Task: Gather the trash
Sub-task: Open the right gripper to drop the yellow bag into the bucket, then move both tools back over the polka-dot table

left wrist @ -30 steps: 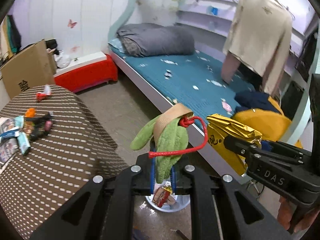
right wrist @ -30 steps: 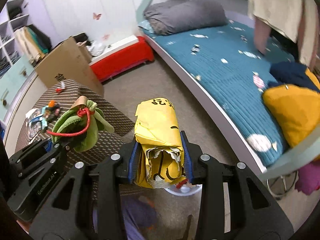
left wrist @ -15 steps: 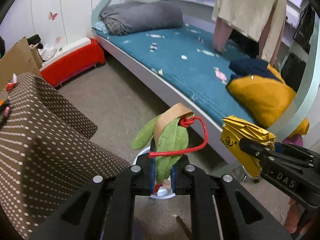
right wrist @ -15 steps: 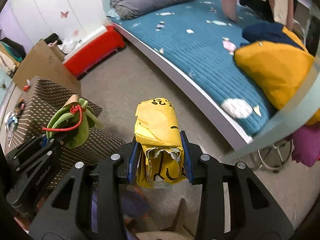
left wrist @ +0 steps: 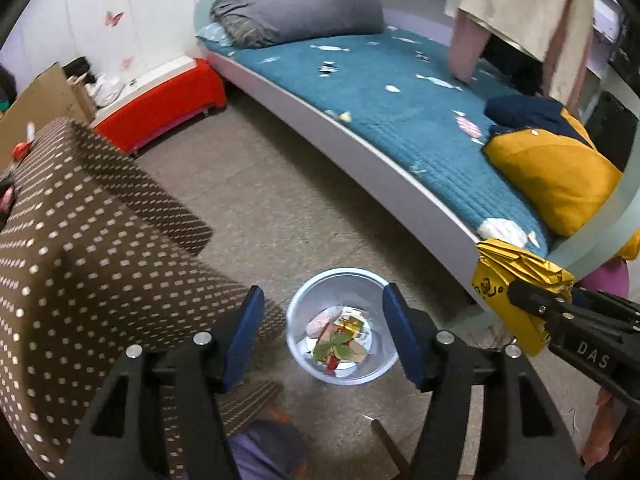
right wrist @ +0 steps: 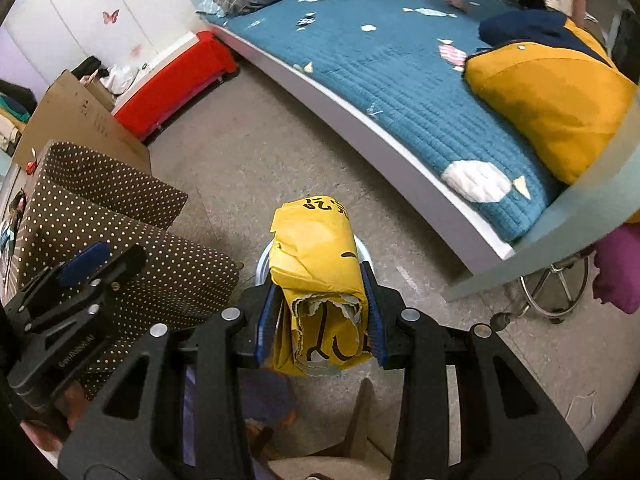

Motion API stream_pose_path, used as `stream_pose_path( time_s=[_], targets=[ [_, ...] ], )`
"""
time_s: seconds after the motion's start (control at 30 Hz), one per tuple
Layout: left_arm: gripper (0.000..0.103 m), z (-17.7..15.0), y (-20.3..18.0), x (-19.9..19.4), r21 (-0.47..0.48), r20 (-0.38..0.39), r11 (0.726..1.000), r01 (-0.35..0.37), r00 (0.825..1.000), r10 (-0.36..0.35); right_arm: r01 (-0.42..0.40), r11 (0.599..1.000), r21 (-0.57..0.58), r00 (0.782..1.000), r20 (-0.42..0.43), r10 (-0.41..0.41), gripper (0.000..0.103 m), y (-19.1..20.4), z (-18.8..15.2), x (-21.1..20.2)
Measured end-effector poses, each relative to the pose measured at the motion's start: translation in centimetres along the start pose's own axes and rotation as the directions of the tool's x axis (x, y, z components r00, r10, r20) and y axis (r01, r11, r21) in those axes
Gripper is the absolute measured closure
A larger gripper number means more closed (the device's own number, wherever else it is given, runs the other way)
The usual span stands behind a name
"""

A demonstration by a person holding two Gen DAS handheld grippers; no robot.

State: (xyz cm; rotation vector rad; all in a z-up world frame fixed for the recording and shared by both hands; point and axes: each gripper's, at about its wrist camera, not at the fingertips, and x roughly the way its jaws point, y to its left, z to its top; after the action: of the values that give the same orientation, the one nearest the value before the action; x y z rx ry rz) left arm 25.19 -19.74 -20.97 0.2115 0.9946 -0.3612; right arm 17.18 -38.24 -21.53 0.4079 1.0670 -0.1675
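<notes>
- The left gripper points steeply down over the trash bin; its jaws have just been opening and now stand wide apart with nothing between them.
- The trash bin, a pale round tub, stands on the floor near the corner of the table with the brown dotted cloth, between that table and the bed.
- The green wrapper lies inside the bin, on top of other scraps of packaging.
- The right gripper is closed on the crumpled yellow paper bag; both blue pads press its sides, and the bag stands out beyond the fingertips.
- In the right wrist view the bag covers most of the bin; only the rim shows on either side of it.
- In the left wrist view the right gripper and its bag sit to the right of the bin, near the bed frame.
- On the bed lie a grey pillow and a yellow cushion.
- A red bench stands against the wall, with a cardboard box near it.
</notes>
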Motion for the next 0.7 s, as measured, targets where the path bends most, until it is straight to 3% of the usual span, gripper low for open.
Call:
stream_pose_path(
  time_s=[0.2,0.27,0.33,0.7],
  targets=[
    [0.042,-0.1,3.2,-1.3,-0.054,0.021,0.998,-0.029,0.999,0.03,-0.041,0.996,-0.08,0.999,-0.016,0.04,0.063,4.3,1.2,1.0],
    [0.042,-0.1,3.9,-1.6,-0.069,0.028,0.997,-0.032,0.999,0.034,-0.061,0.992,-0.11,0.998,-0.008,0.06,0.055,5.4,1.6,0.8],
    [0.042,-0.1,4.5,-1.8,-0.084,0.028,0.996,-0.031,0.999,0.034,-0.047,0.99,-0.131,0.998,0.028,0.051,0.036,6.4,2.1,0.3],
    [0.042,-0.3,4.8,-1.6,-0.101,0.028,0.995,-0.017,0.999,0.02,-0.013,0.984,-0.176,1.0,-0.005,0.013,0.034,6.6,0.9,1.3]
  ],
)
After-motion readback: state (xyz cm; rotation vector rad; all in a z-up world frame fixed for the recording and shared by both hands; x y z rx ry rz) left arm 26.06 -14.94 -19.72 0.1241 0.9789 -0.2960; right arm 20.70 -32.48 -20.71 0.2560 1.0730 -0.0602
